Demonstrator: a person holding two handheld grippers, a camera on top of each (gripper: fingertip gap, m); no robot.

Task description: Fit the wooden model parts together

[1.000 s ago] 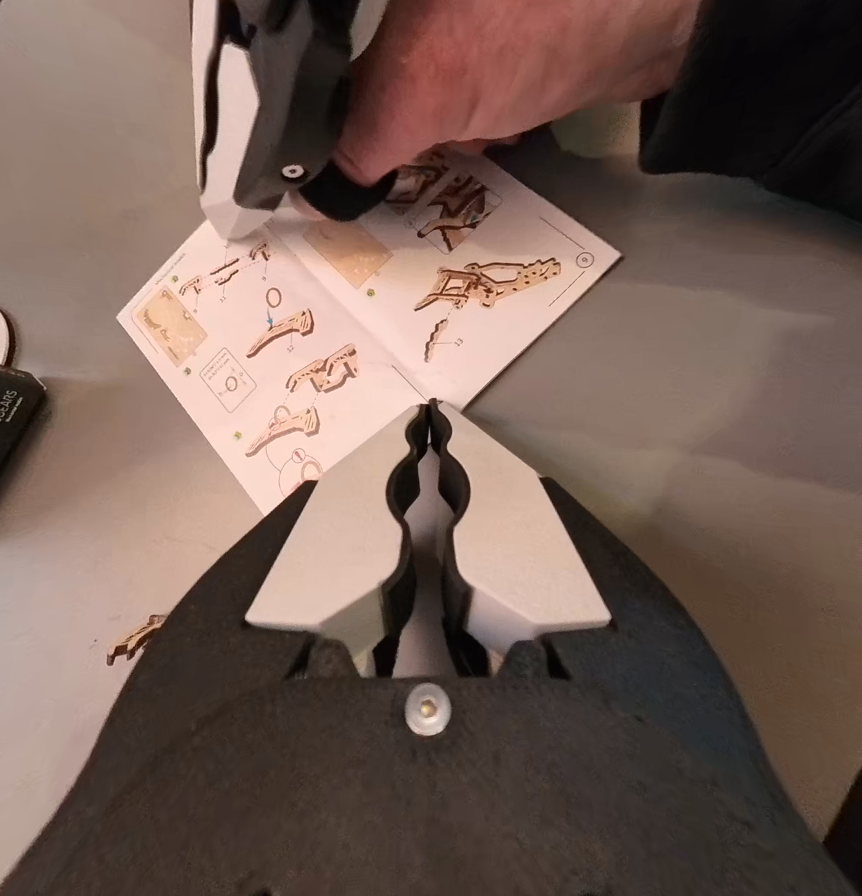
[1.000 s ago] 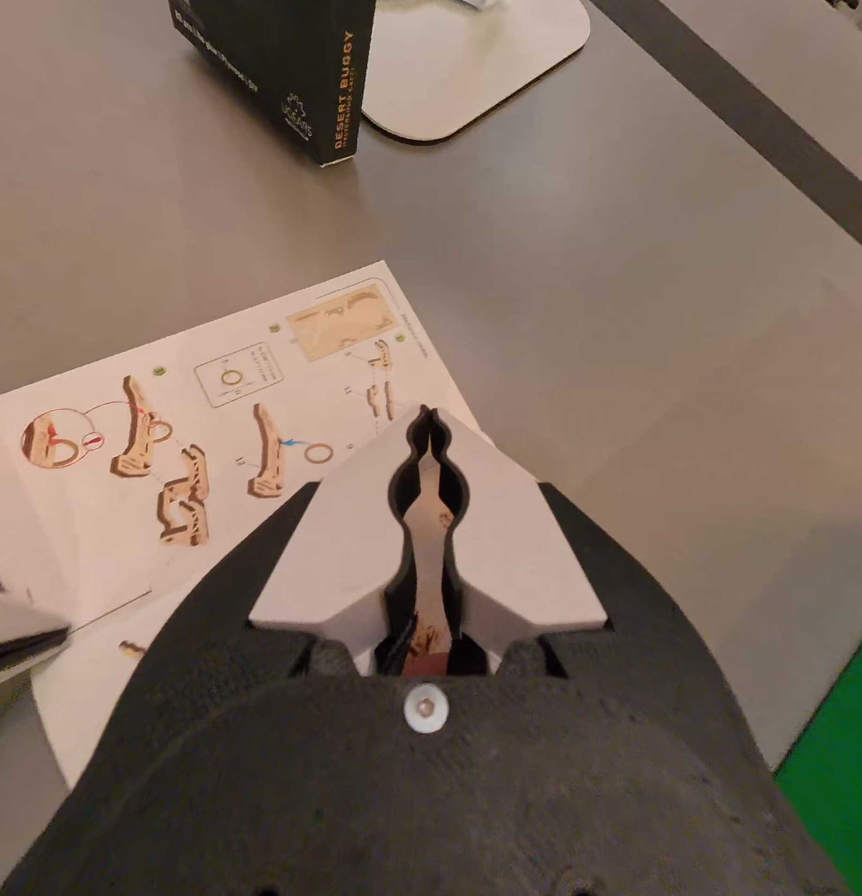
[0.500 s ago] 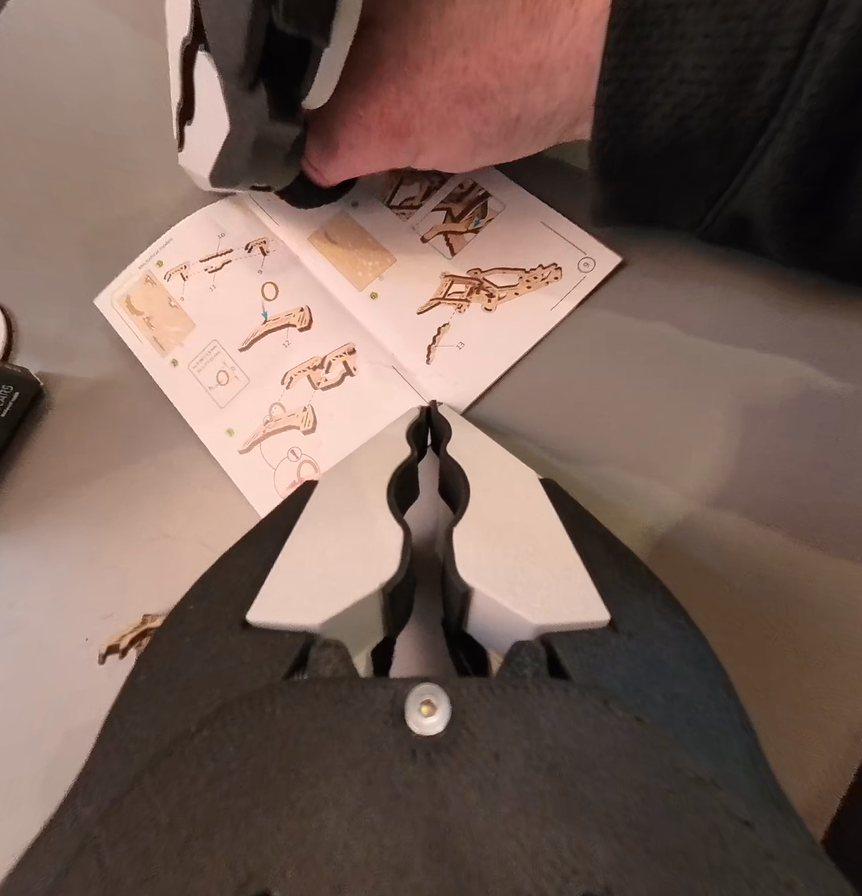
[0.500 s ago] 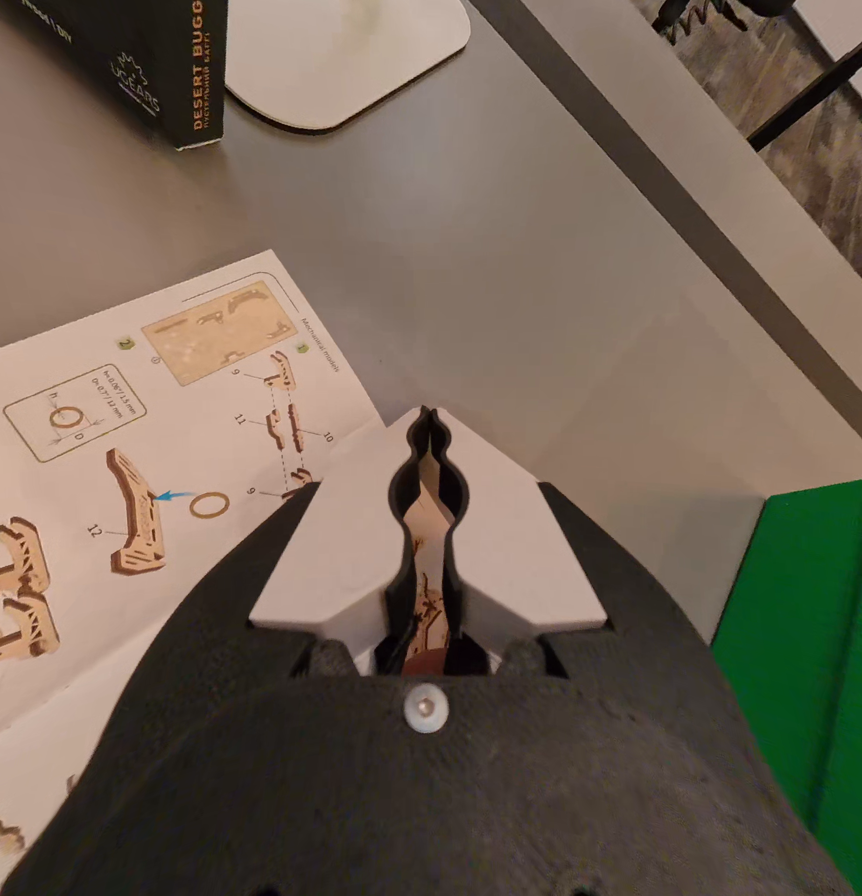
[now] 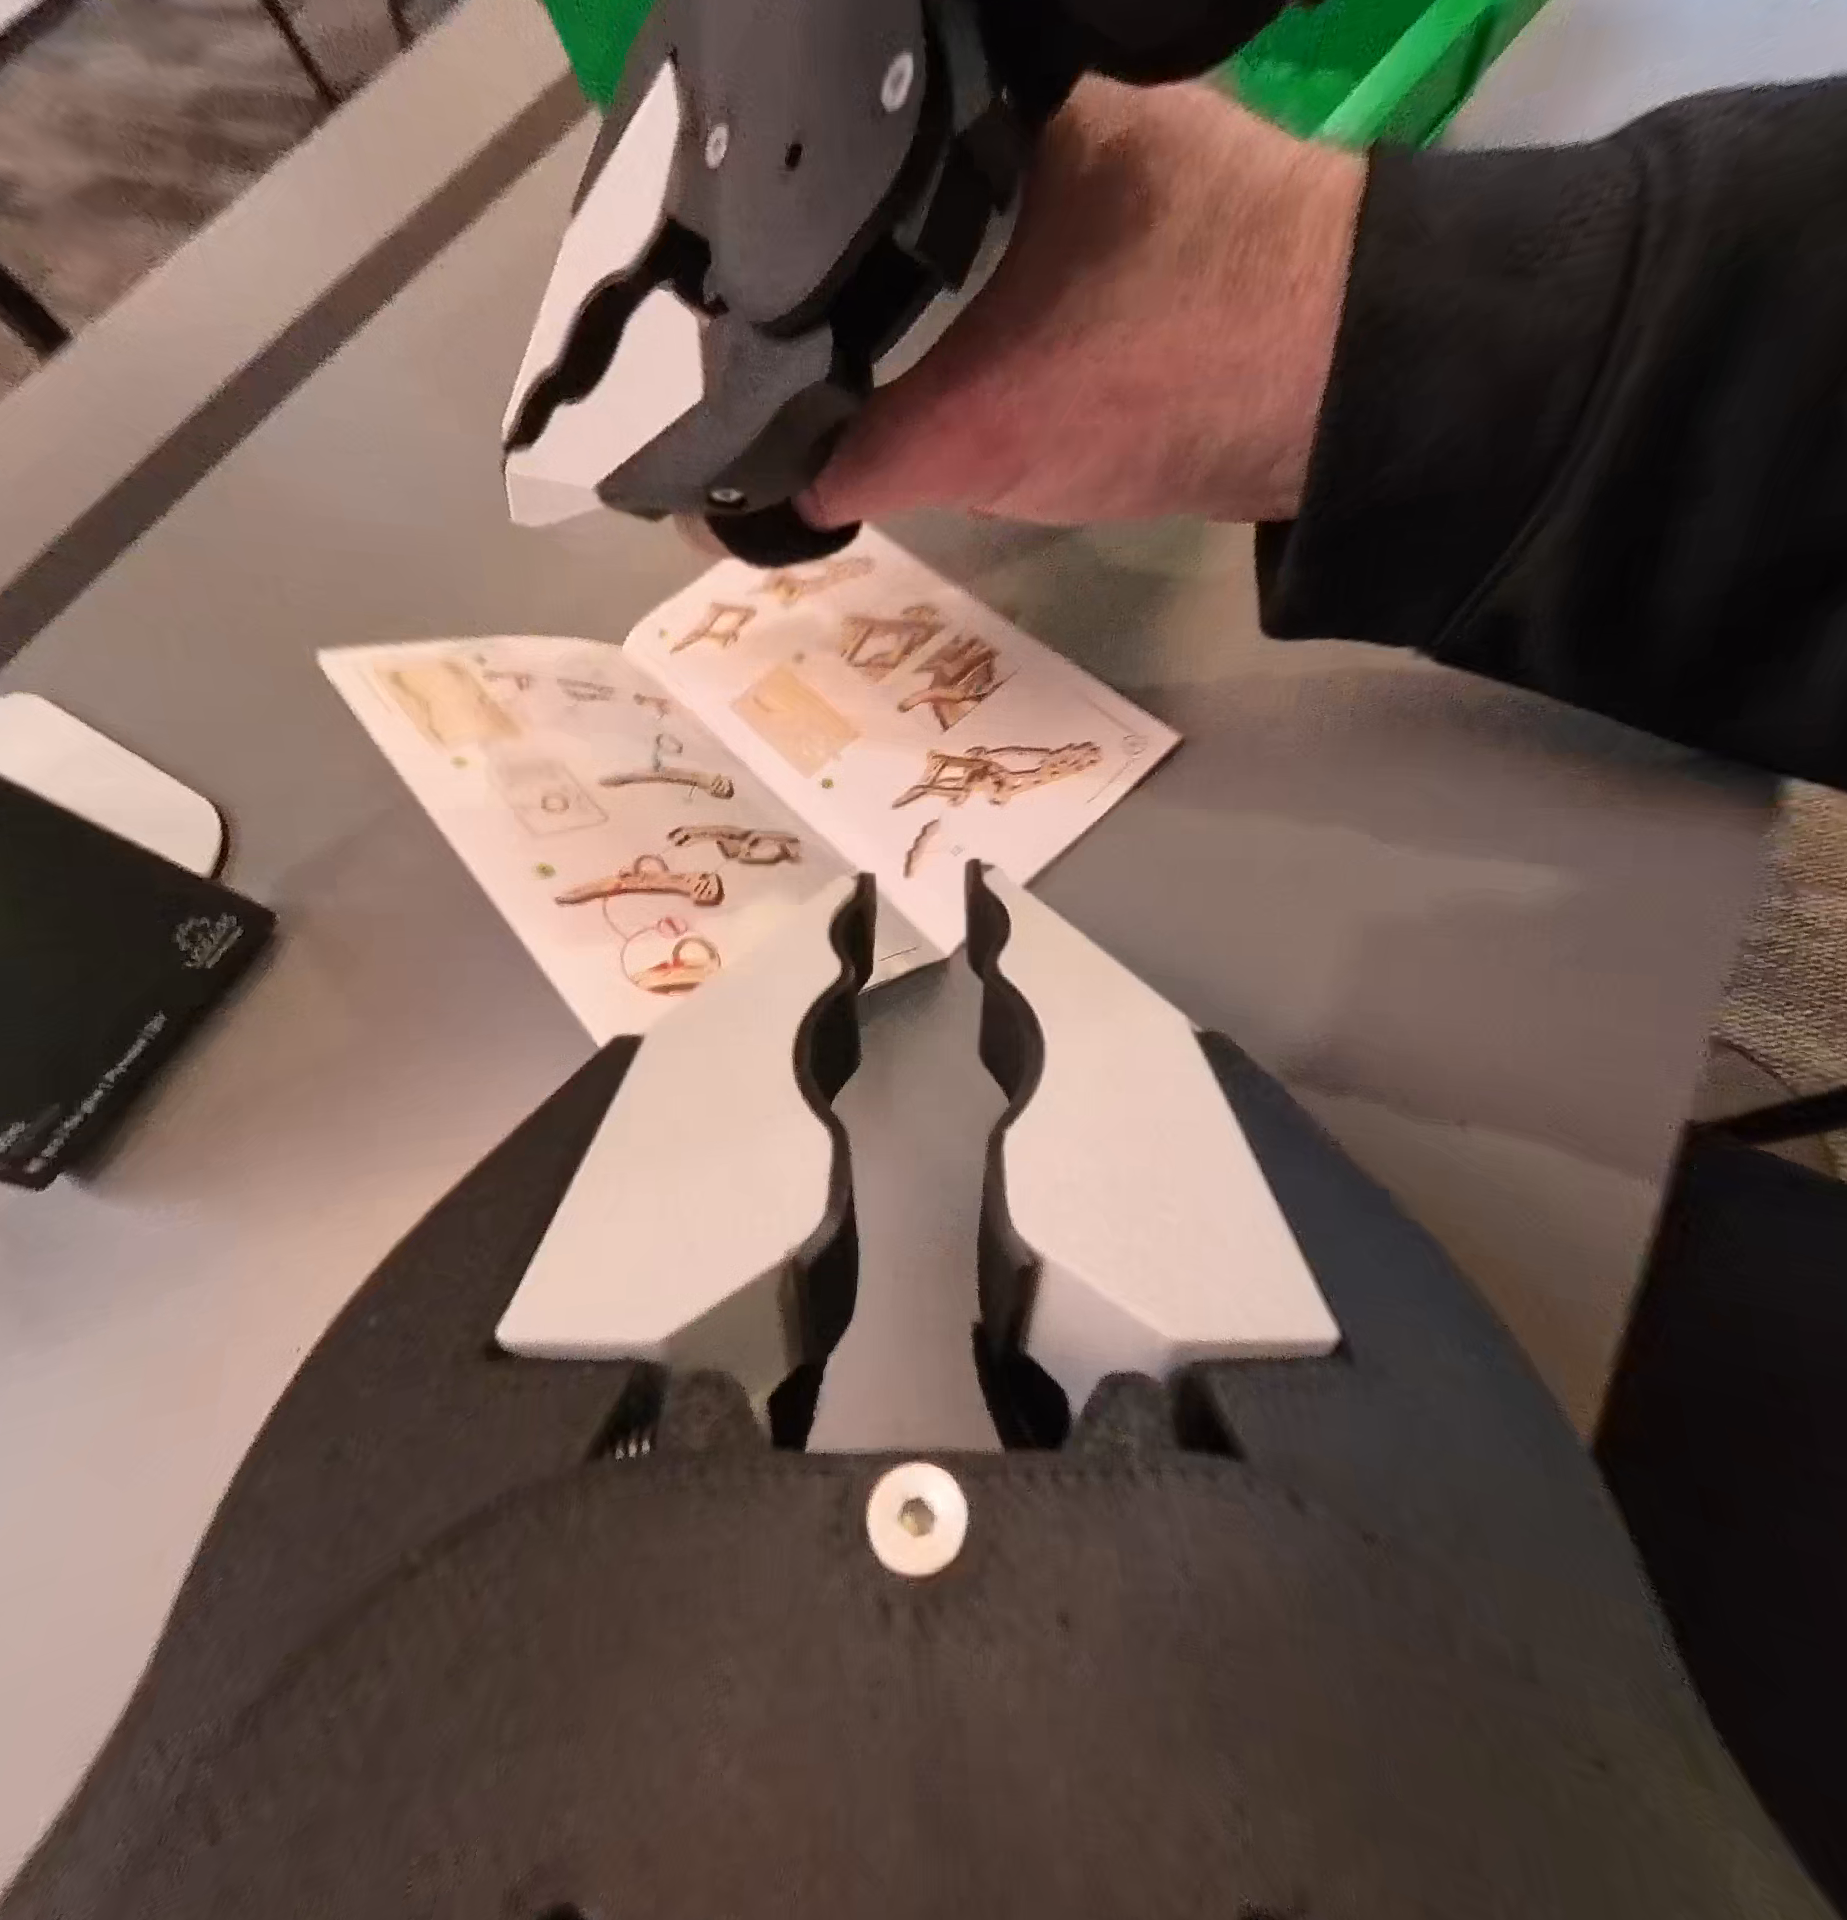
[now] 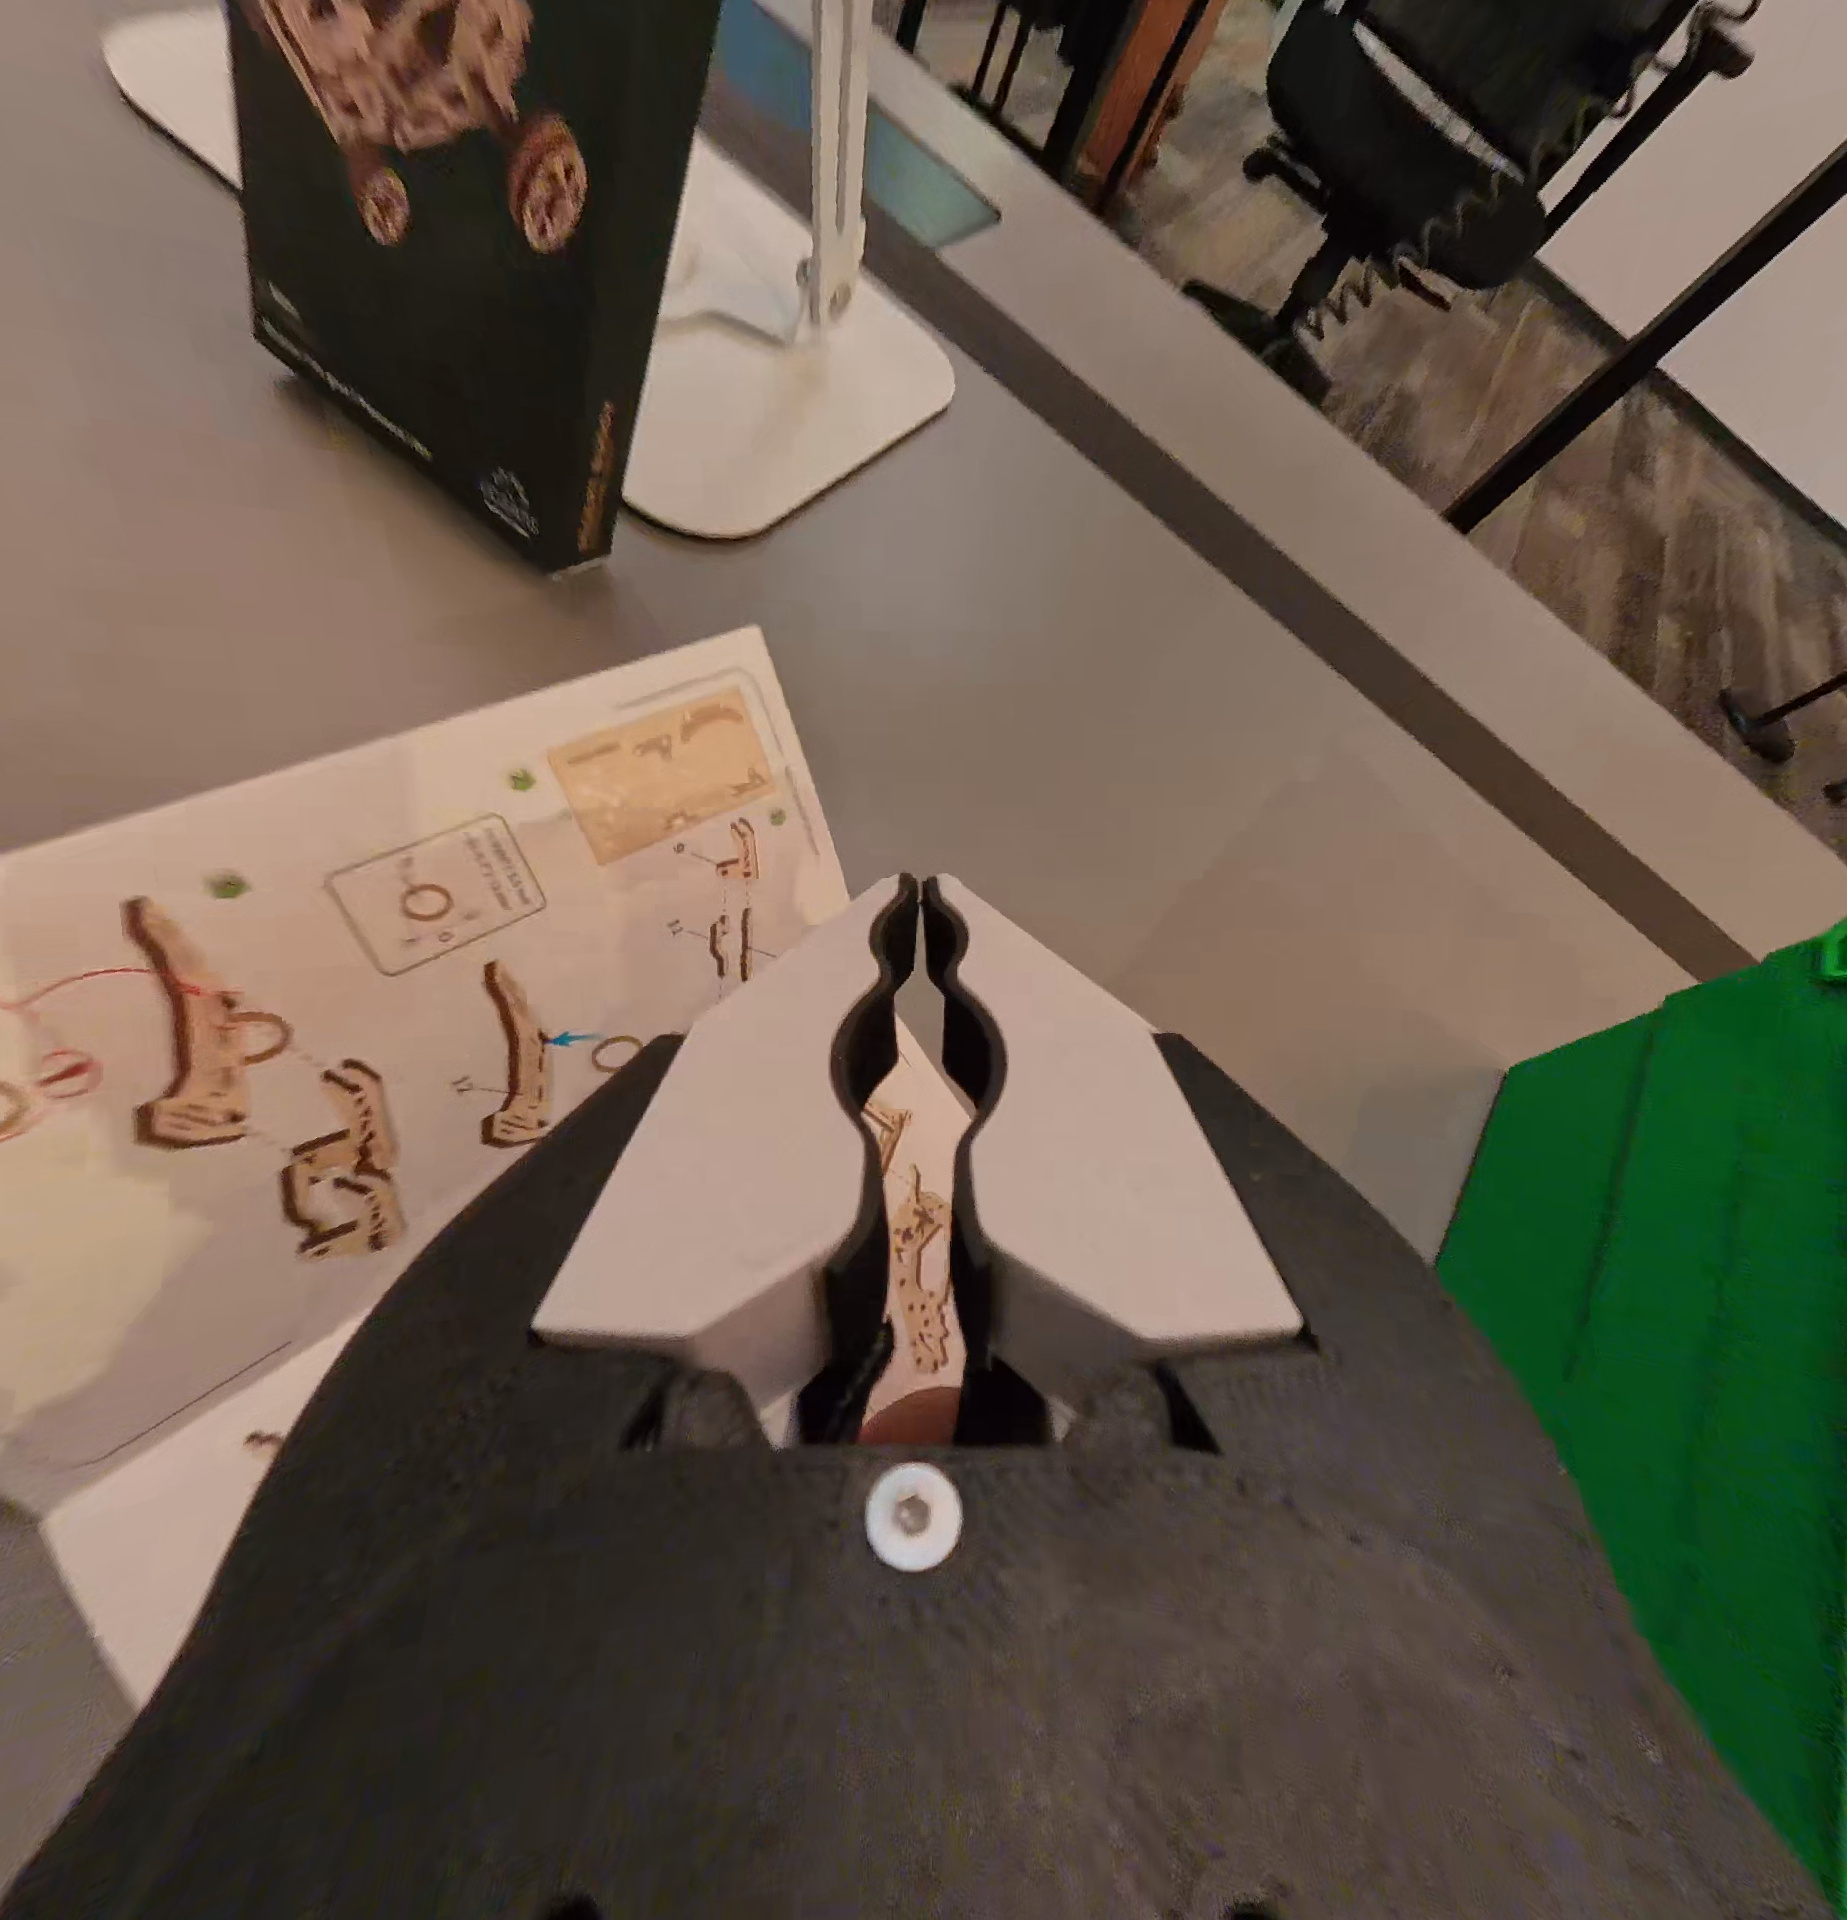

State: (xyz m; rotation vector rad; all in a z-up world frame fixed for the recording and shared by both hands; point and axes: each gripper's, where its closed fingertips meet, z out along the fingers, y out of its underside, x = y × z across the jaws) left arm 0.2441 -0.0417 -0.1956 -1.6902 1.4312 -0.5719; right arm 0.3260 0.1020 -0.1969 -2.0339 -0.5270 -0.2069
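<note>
The left tongs are partly open. There is a clear gap between the two tips, and only the bench and a corner of paper show through it. The pads press on nothing.

The right tongs are pinched together at the tips, with nothing between them. In the left wrist view the right tongs hang in the air at about 12 o'clock, up above the paper. A hand in a dark sleeve holds them.

No loose wooden parts can be seen in either view. The only wooden shapes are the drawings printed on the open instruction booklet. The booklet lies flat on the grey bench. In the left wrist view it sits just past the left tips, from about 10 o'clock to 1 o'clock, and its near corner pokes in under the gap. In the right wrist view the booklet spreads out toward 9 o'clock of the right tongs and runs on under them.

A black box with a picture of a wooden buggy stands at about 11 o'clock in the right wrist view, well away from the tips. A flat white stand base sits right behind it. A bright green thing is at 3 o'clock, off the bench edge.
</note>
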